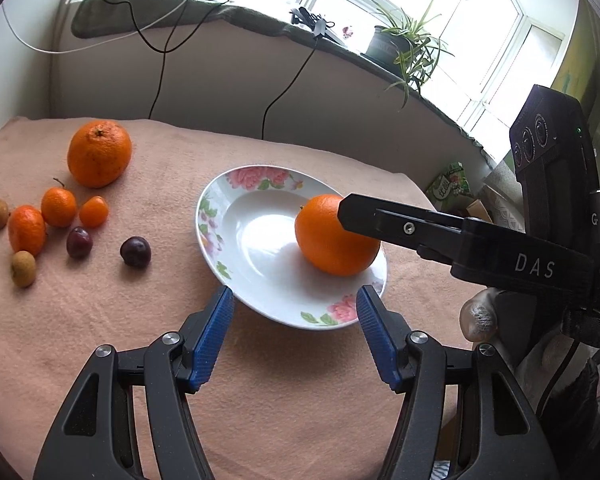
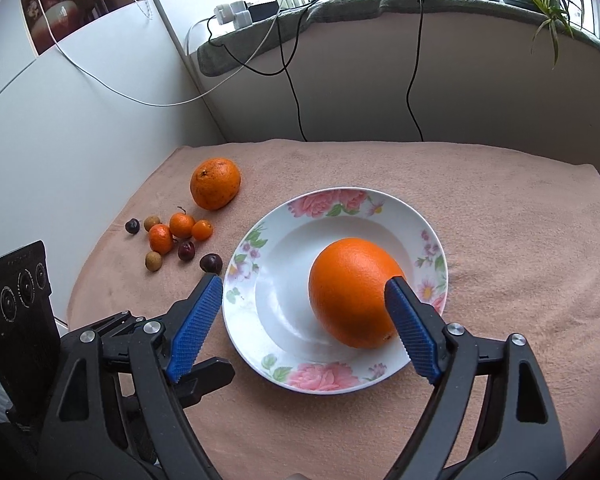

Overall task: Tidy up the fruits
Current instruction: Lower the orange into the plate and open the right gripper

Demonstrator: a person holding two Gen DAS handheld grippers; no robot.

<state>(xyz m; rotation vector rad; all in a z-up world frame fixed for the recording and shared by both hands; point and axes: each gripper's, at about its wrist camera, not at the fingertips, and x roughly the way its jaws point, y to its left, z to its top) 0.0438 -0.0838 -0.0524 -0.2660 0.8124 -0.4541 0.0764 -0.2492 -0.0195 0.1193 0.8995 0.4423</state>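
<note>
A large orange [image 1: 332, 240] [image 2: 354, 292] lies in a white floral plate [image 1: 236, 240] [image 2: 268, 288] on the peach cloth. My right gripper [image 2: 304, 304] is open above the plate's near side, its right pad beside the orange, which rests free. Its arm also shows in the left wrist view [image 1: 440, 232]. My left gripper [image 1: 296, 304] is open and empty over the plate's near rim. A second large orange [image 1: 99, 153] [image 2: 215, 183] sits at the left, with small mandarins [image 1: 58, 206] [image 2: 182, 225], dark plums [image 1: 135, 251] [image 2: 211, 263] and tan longans [image 1: 23, 268] [image 2: 153, 261].
The cloth-covered table [image 1: 300, 380] [image 2: 520, 240] meets a wall and a windowsill with cables [image 1: 160, 52] [image 2: 296, 92], a power strip [image 2: 236, 14] and a potted plant [image 1: 408, 44]. Packages [image 1: 452, 184] stand off the right edge.
</note>
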